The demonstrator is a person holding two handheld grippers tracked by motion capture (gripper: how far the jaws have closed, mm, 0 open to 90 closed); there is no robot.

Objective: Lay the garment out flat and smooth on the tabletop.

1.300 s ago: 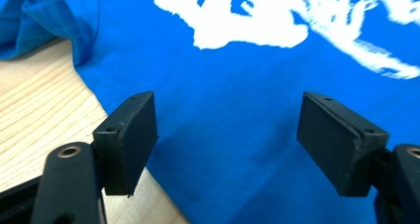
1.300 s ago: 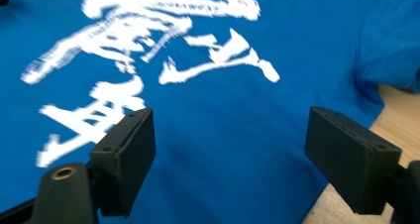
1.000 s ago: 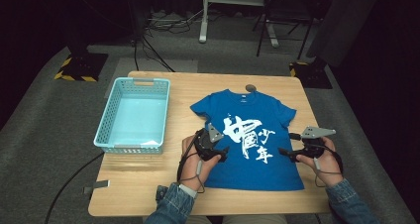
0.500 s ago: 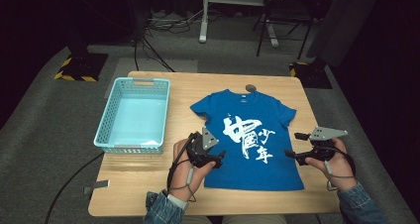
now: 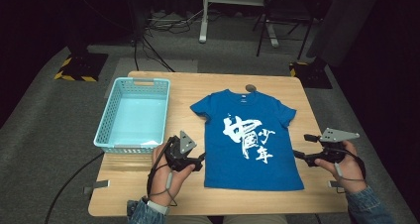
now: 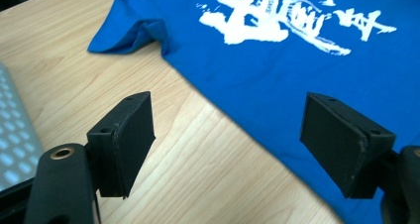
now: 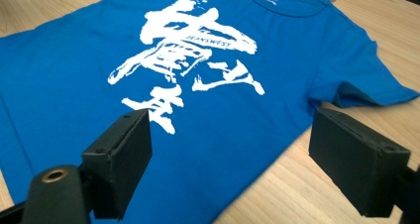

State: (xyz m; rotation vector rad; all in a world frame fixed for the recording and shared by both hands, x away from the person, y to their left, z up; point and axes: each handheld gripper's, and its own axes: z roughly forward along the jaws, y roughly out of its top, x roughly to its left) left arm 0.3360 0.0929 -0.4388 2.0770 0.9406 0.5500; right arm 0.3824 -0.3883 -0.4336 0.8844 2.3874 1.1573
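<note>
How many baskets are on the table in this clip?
1. The light blue basket sits at the table's left side, beside the blue T-shirt. Nothing on the table could hide another.

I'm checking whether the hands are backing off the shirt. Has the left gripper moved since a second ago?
Yes. The left gripper has slid left off the blue printed T-shirt, toward the light blue plastic basket; its jaws stand open.

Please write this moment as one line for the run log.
blue T-shirt with white print: flat on wooden table | left gripper: open, beside left hem | right gripper: open, beside right hem | light blue plastic basket: empty
</note>
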